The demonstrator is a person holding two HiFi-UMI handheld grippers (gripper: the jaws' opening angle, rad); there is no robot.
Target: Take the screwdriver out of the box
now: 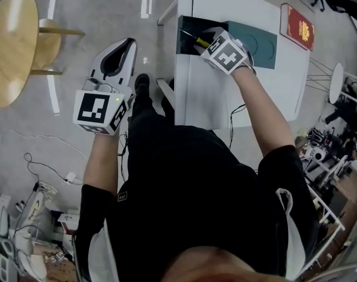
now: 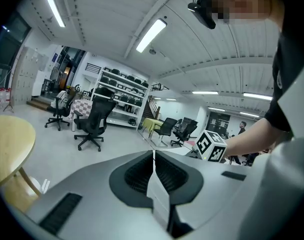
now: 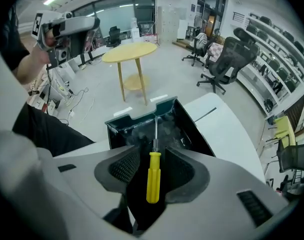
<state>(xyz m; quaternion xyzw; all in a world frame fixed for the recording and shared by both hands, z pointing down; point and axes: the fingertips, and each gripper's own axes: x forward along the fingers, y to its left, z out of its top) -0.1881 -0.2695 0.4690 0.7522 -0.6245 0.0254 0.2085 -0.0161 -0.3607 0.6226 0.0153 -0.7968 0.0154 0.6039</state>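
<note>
While the left gripper (image 2: 154,158) hangs closed and empty at the left, near a round wooden table (image 1: 10,46), the right gripper (image 3: 153,159) dips into the black box (image 3: 122,126) on the white table (image 1: 237,4) — jaws wide, straddling the yellow-handled screwdriver (image 3: 153,180) lying inside without gripping it — box walls close around.

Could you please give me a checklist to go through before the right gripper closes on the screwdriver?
1. Right gripper jaws apart: ok.
2. Yellow-handled screwdriver between them: ok, handle centred.
3. Pads touching the handle: not ok, gaps on both sides.
4. Metal shaft inside the black open-topped box: ok.
5. Left gripper clear of the box: ok, shut, empty, beside the white table.
6. Shaft's far end free inside the box: cannot tell.
</note>
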